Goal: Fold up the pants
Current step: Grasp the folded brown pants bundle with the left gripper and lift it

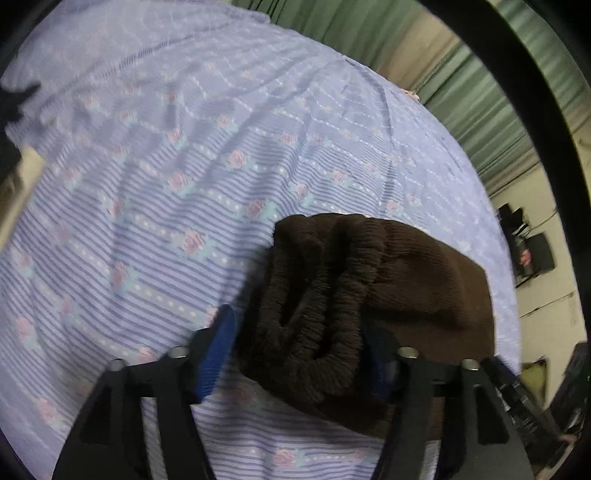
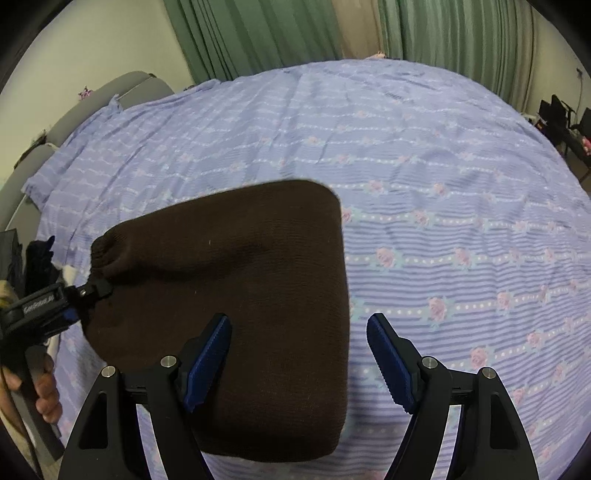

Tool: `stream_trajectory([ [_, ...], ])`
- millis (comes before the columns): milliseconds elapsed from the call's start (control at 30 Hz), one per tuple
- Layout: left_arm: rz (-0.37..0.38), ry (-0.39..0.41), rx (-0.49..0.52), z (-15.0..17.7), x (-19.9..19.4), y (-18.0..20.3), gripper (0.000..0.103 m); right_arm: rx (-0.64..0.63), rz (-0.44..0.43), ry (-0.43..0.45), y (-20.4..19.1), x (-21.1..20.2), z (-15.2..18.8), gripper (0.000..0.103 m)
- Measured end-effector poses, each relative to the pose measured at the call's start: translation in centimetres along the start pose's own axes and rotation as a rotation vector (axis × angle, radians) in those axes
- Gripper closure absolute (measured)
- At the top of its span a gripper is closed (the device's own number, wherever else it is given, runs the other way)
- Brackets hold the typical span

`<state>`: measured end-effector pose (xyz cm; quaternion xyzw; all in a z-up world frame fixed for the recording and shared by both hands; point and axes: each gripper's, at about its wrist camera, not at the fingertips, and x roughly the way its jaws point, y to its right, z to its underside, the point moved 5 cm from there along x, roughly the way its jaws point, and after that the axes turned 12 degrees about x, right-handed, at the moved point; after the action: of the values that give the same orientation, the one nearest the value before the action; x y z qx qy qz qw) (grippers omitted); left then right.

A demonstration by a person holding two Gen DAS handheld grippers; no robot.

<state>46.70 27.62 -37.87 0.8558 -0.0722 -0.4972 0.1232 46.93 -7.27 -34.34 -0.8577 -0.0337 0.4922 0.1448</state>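
The dark brown knit pants (image 2: 236, 295) lie folded into a compact stack on the purple flowered bedsheet (image 2: 443, 184). In the left wrist view the bunched waistband end (image 1: 325, 306) sits between the blue fingers of my left gripper (image 1: 299, 354), whose jaws are spread around it; I cannot tell whether they touch it. The left gripper also shows in the right wrist view (image 2: 88, 295) at the stack's left edge. My right gripper (image 2: 299, 354) is open and empty over the stack's near right edge, its left finger (image 2: 207, 362) above the fabric.
Green curtains (image 2: 258, 33) hang behind the bed. A grey headboard (image 2: 110, 92) is at the left. Dark furniture and equipment (image 2: 561, 114) stand by the wall at the right. Dark clothing (image 2: 37, 258) lies at the bed's left edge.
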Motion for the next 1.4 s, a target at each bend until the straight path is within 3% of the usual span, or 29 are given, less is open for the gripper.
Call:
stream_trajectory([
  [100,-0.012,-0.014,0.020,0.2,-0.1,0.3,0.031,0.023,0.008,0.008,0.8,0.2,-0.8,0.026],
  [267,0.022,-0.023,-0.036,0.8,0.5,-0.3,0.026,0.041,0.002,0.003,1.4,1.5,-1.7,0.026],
  [400,0.104,-0.037,-0.115,1.5,1.6,-1.0,0.025,0.031,0.001,-0.026,1.5,3.5,-1.6,0.027],
  [667,0.169,-0.050,-0.124,3.0,3.3,-0.9,0.021,0.067,-0.022,-0.094,3.0,7.0,-0.7,0.027],
  [867,0.246,-0.066,-0.160,3.2,5.3,-1.9,0.016,0.050,-0.016,-0.088,2.8,7.4,-0.5,0.027],
  [967,0.278,-0.067,-0.213,3.6,5.7,-2.2,0.017,0.039,-0.009,-0.086,2.6,7.8,-0.6,0.027],
  [1200,0.262,-0.062,-0.275,5.3,3.4,-1.3,0.023,0.060,-0.035,-0.099,3.0,7.5,-0.5,0.027],
  [1333,0.282,-0.089,-0.430,6.4,3.7,-1.4,0.023,0.062,-0.037,-0.102,2.8,7.7,-0.6,0.027],
  [1400,0.287,-0.076,-0.440,6.5,4.0,-1.4,0.024,0.066,-0.040,-0.105,2.8,7.7,-0.6,0.027],
])
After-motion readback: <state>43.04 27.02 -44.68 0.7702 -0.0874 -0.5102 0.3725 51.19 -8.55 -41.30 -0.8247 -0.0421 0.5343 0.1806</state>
